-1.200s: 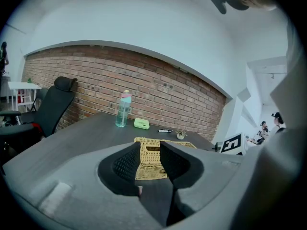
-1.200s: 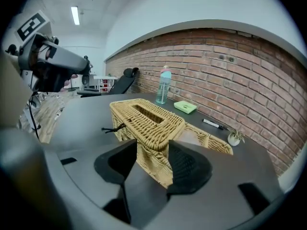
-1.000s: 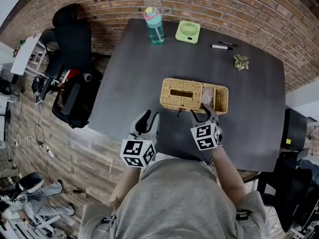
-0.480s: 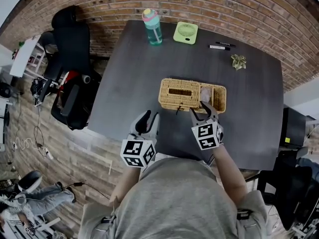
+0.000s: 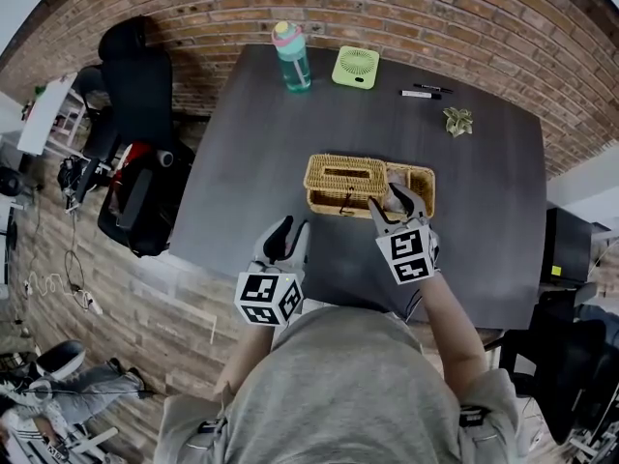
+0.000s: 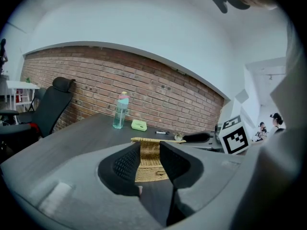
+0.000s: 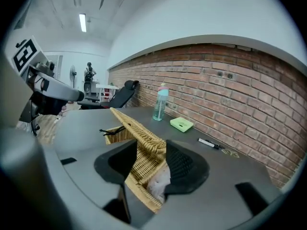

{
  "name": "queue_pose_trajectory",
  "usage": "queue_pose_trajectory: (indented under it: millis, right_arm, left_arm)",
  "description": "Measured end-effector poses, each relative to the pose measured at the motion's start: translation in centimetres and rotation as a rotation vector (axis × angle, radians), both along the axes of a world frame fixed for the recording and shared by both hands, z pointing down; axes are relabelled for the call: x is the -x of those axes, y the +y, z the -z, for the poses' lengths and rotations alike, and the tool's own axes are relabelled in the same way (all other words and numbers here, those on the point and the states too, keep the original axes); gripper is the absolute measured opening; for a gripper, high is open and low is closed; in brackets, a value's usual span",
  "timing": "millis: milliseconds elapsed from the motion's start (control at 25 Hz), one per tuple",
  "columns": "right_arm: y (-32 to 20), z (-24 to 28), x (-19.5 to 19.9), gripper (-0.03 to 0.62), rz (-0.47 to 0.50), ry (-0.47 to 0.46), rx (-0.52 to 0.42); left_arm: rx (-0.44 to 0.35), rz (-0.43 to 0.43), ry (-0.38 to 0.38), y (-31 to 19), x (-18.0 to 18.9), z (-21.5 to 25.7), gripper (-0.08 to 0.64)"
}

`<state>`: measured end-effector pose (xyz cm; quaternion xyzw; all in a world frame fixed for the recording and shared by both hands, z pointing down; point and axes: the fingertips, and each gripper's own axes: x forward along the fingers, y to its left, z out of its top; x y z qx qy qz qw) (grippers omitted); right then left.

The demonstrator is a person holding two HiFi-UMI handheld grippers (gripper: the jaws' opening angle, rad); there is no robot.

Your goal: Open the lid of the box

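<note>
A wicker box [image 5: 418,192] lies near the middle of the dark table [image 5: 261,133]. Its woven lid [image 5: 344,175] is tilted up off the box, with a black loop hanging at its front. My right gripper [image 5: 395,199] is shut on the lid's right edge. In the right gripper view the lid [image 7: 135,128] slopes up to the left between the jaws of that gripper [image 7: 151,159], and something white [image 7: 160,182] shows inside the box. My left gripper [image 5: 280,232] hovers open near the table's front edge, apart from the box [image 6: 149,161], holding nothing.
At the table's far side stand a teal bottle [image 5: 291,54], a green fan [image 5: 356,66], a marker [image 5: 422,94] and a small green ornament [image 5: 456,119]. A black chair [image 5: 135,95] stands left of the table. A brick wall runs behind.
My right gripper has moved forward onto the lid's right edge and raised it, so the lid now tilts off the box. The left gripper has stayed where it was.
</note>
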<state>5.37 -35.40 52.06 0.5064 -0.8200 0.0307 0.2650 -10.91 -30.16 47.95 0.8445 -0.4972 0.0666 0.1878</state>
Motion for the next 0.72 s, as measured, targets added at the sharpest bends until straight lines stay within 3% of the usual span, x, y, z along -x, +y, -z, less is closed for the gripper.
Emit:
queue_pose_trajectory:
  millis: [720]
  right_arm:
    - [-4.4, 4.1, -0.7, 0.139, 0.002, -0.051, -0.066]
  left_arm:
    - [0.004, -0.005, -0.009, -0.1, -0.3, -0.2, 0.123]
